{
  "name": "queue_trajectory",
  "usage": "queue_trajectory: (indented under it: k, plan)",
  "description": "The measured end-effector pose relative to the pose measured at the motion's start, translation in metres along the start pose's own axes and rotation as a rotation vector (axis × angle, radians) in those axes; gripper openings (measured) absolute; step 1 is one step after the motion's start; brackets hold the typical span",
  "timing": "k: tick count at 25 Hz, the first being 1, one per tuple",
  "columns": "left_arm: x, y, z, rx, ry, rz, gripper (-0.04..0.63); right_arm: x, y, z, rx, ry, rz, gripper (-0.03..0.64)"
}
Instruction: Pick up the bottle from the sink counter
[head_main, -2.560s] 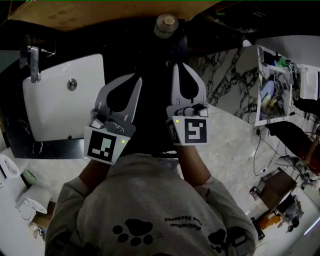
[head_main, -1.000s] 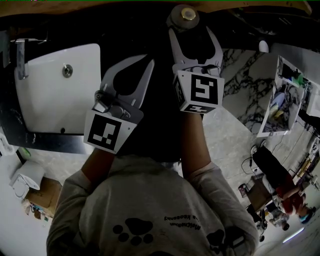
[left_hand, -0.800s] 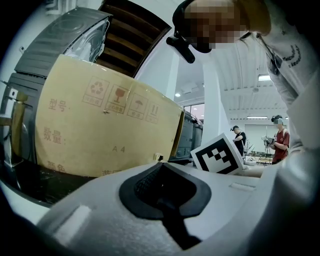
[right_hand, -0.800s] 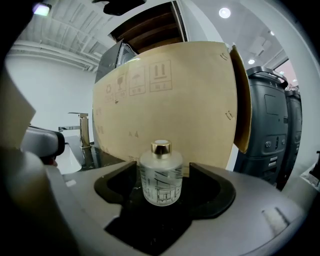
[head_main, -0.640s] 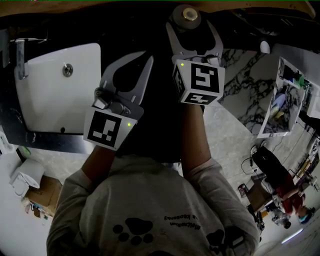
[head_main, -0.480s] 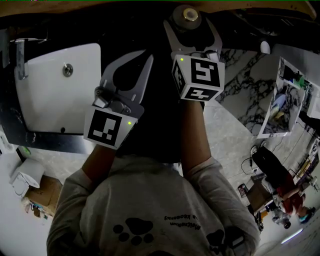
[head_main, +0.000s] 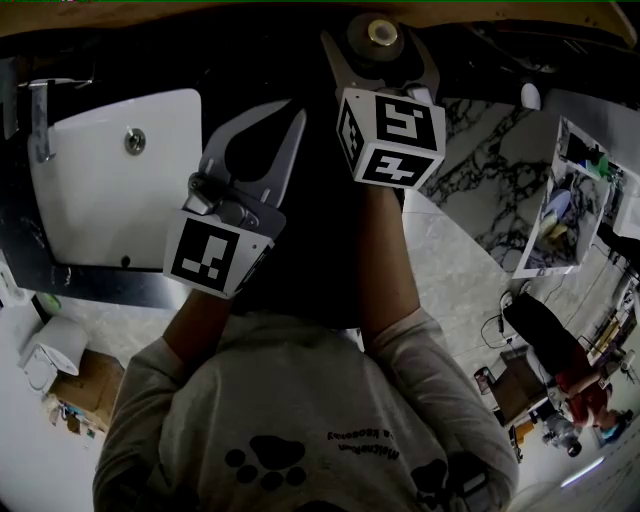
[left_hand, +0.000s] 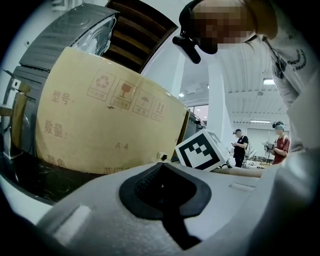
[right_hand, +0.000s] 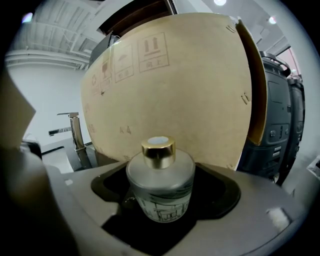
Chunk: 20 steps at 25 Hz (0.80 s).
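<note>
On the head view, your right gripper (head_main: 376, 48) has its jaws either side of the gold-capped bottle (head_main: 378, 32) at the back of the dark counter (head_main: 260, 60), right of the white sink (head_main: 110, 180), and your left gripper (head_main: 291, 113) hangs nearer you. In your left gripper view, the jaws meet at the tips, empty, before a cardboard box (left_hand: 100, 125). Your right gripper view shows jaws that have just been opening, spread wide around the upright frosted bottle, with gaps on both sides.

Grey T-shirt (head_main: 300, 400), black paw prints (head_main: 265, 465); pale-grey left claw (head_main: 293, 112), right claw (head_main: 373, 40).
</note>
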<state>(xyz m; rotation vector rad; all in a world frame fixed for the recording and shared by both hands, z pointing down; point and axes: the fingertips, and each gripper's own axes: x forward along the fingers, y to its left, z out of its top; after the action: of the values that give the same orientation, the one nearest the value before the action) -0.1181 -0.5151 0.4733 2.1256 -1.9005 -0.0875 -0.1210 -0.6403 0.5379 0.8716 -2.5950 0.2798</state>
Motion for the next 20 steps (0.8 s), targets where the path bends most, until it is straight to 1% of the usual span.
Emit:
queue_trajectory:
  k: [3, 6, 13, 17, 20]
  plan:
    - [0.000, 0.001, 0.002, -0.008, -0.010, 0.001, -0.002, 0.002, -0.002, -0.001, -0.002, 0.013, -0.023, 0.359]
    - [-0.001, -0.001, 0.002, -0.009, -0.011, -0.004, -0.002, 0.003, -0.002, -0.001, -0.008, 0.020, -0.034, 0.336]
    - [-0.007, 0.000, 0.006, -0.009, -0.008, -0.002, -0.002, 0.003, -0.002, -0.001, -0.012, 0.018, -0.044, 0.334]
    - [-0.012, -0.001, 0.009, -0.004, -0.007, -0.004, -0.002, -0.006, -0.004, -0.003, 0.006, 0.001, -0.061, 0.334]
    - [-0.018, -0.001, 0.012, 0.000, -0.008, -0.005, -0.002, -0.018, -0.002, -0.001, 0.019, -0.030, -0.072, 0.334]
